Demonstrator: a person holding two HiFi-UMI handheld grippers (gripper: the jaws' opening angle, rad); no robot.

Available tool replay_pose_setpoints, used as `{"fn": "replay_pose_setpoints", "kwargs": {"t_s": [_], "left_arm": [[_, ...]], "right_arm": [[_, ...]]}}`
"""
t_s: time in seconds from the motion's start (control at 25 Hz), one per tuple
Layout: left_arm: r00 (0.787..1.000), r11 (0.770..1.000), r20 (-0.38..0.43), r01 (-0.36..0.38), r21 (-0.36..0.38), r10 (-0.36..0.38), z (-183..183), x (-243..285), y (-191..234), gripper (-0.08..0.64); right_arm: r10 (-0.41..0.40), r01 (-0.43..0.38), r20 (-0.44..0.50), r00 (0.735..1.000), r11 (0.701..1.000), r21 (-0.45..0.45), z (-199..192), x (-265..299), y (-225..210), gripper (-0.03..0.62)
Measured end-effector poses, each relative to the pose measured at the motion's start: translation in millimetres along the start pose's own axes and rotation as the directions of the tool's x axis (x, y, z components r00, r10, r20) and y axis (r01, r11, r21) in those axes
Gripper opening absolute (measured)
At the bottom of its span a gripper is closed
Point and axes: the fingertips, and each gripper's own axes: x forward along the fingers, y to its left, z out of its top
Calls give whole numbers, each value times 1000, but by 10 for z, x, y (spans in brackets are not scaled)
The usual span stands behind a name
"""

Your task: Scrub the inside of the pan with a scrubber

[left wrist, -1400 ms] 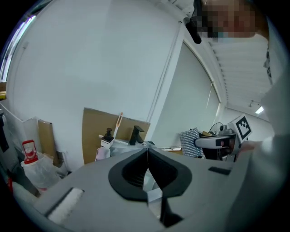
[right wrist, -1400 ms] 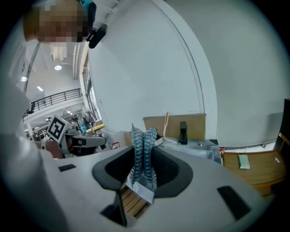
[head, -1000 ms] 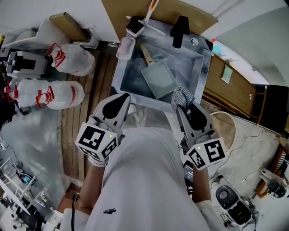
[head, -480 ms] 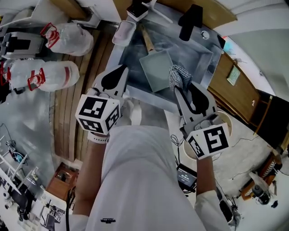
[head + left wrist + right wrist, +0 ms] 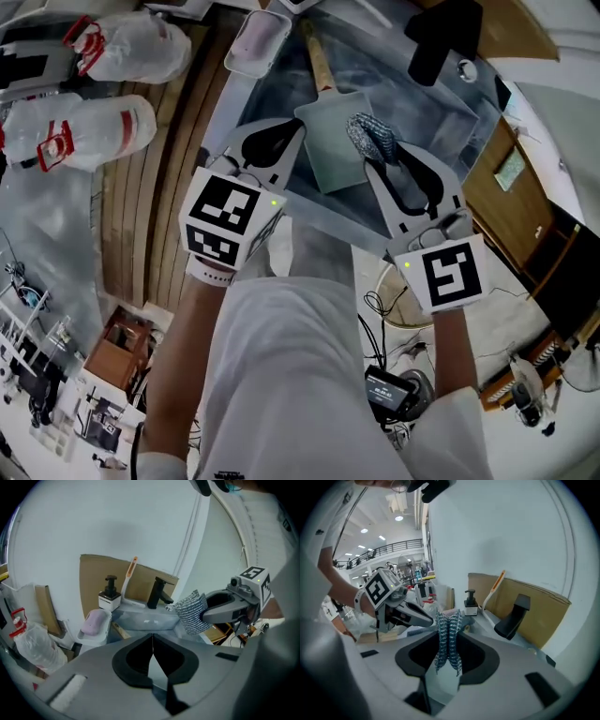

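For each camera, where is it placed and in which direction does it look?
Head view: on the person's head, looking down at the sink and pan; shows the torso.
Left gripper view: on the left gripper, looking along its shut jaws toward the faucet; shows those jaws.
Right gripper view: on the right gripper, looking along jaws shut on the scrubber; shows those jaws.
Shared: both gripper views show the faucet.

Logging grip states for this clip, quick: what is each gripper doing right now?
Left gripper: closed, jaws together, holding nothing.
Right gripper: closed on the scrubber.
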Motion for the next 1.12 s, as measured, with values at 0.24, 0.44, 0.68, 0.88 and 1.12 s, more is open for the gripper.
{"fn": "replay_pose_setpoints", "kwargs": {"t_s": [0.24, 0.44, 0.68, 0.88, 1.12], "left_arm": [[999, 999, -47, 4, -38, -6, -350, 378, 165, 6], [998, 998, -65, 2, -69, -7, -508, 636, 279, 6], [997, 995, -80, -2, -97, -6, -641, 866, 368, 6], [995, 993, -98, -17, -120, 6, -747, 1026, 446, 6], [993, 993, -117, -30, -114, 17, -840, 1206, 524, 6]], "right_arm": [[49, -72, -113, 992, 974, -213, -407, 461, -74, 118], [80, -139, -188, 979, 935, -328, -704, 747, -117, 118], [54, -202, -285, 957, 827, -524, -950, 985, -195, 117], [30, -276, -351, 936, 683, -676, -1216, 1184, -243, 117], [26, -342, -389, 921, 531, -775, -1445, 1379, -278, 117]]}}
